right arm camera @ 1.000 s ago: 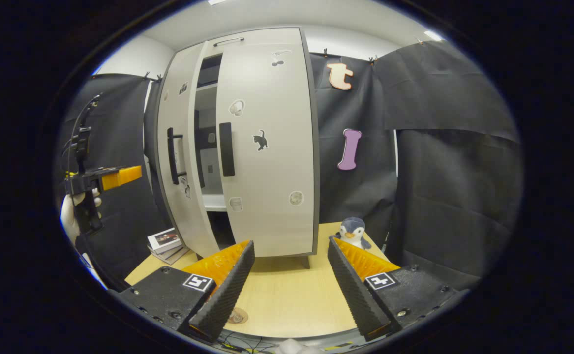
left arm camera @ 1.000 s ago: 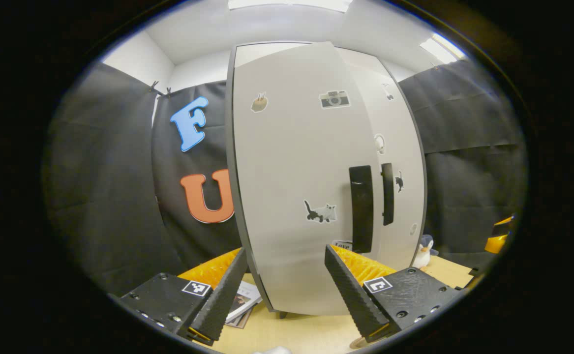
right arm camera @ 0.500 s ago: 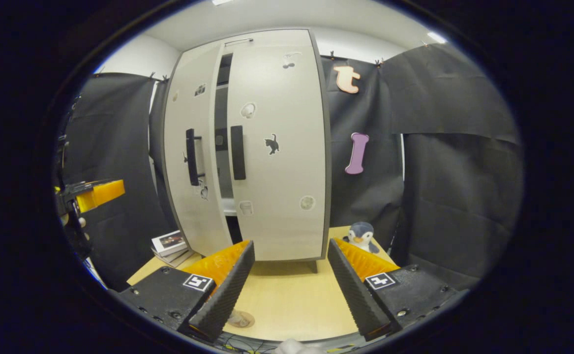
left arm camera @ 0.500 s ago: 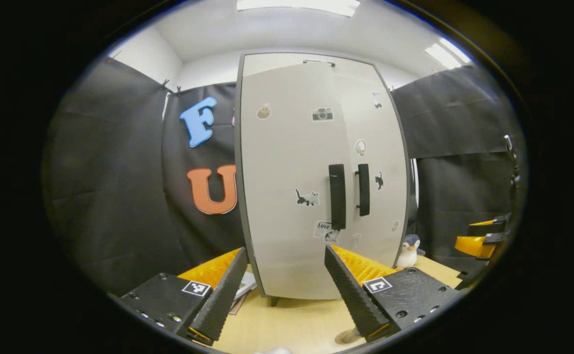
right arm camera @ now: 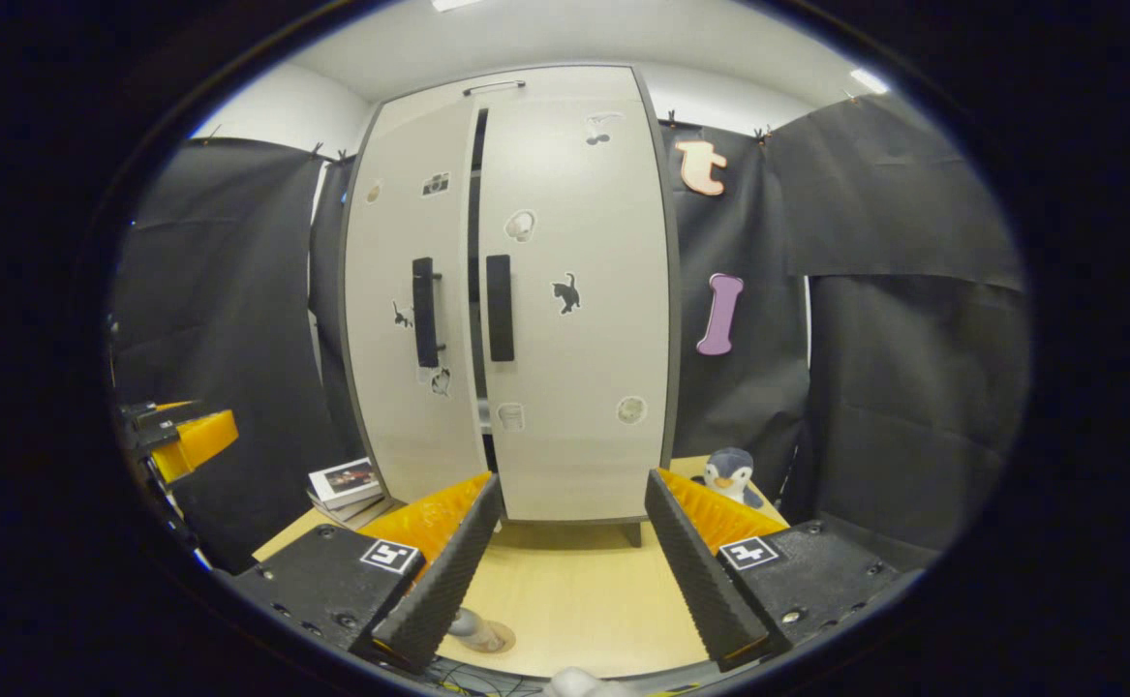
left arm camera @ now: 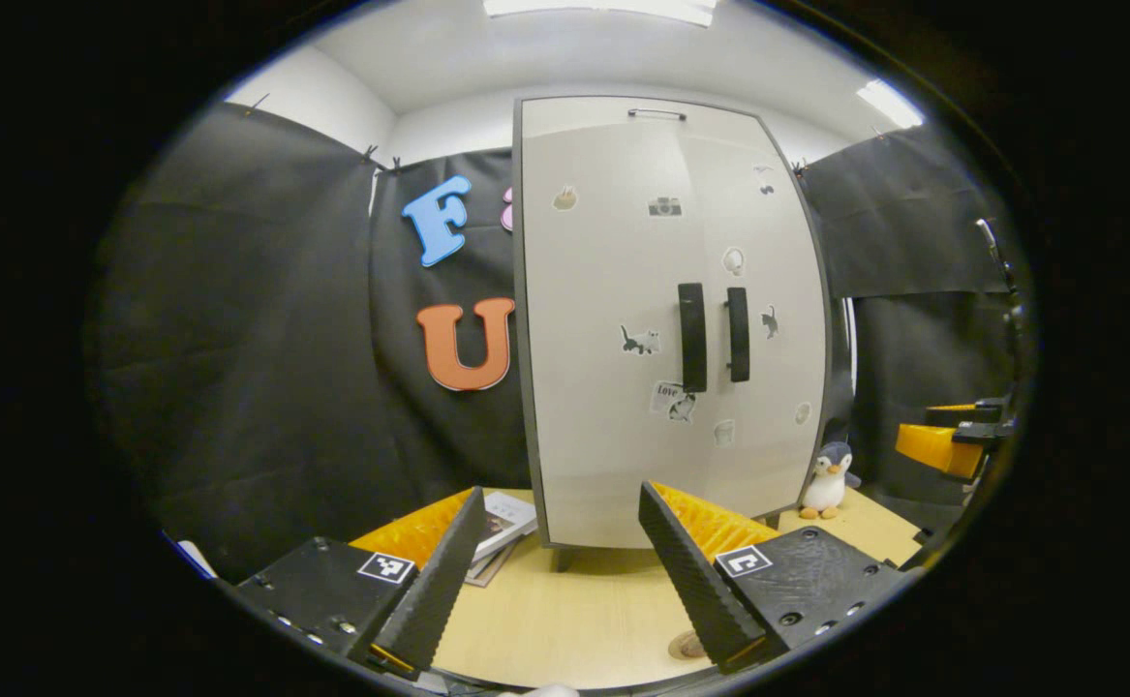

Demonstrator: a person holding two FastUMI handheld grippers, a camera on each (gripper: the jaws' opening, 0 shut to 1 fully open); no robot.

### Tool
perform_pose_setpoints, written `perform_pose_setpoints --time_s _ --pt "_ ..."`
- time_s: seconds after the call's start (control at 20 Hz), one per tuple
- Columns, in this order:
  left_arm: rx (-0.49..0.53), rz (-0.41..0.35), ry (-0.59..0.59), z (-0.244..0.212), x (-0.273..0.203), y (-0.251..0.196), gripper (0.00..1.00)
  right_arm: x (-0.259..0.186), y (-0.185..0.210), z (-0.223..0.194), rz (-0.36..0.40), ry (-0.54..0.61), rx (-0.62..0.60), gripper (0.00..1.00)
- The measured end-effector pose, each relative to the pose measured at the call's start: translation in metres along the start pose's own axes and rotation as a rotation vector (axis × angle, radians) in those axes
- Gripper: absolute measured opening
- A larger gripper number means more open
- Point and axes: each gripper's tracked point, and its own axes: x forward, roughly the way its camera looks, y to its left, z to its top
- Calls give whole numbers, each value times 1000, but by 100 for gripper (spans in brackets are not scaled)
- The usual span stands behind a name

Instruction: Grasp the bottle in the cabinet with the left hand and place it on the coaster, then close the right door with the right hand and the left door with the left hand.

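Both grippers [left arm camera: 555, 571] [right arm camera: 569, 571] hang open and empty before the cabinet [right arm camera: 574, 387]. Books [right arm camera: 344, 481] lie left of it, a penguin [right arm camera: 731, 474] right; nothing blocks the doors.

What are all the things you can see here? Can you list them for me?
cabinet: one, light grey, back of the table, left door a crack ajar
handles: two, black, one per door
stickers: several, on the doors
penguin toy: one, right of cabinet
books: small stack, left of cabinet
bottle: one, standing on the coaster, only its bottom shows
table: one, pale wood
left tool: open, empty
right tool: open, empty
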Motion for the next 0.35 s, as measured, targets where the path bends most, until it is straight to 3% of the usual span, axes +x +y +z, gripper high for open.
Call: perform_pose_setpoints --time_s 0.35 --pt "15 -31 6 -7 3 -12 97 2 9 -7 15 11 -7 98"
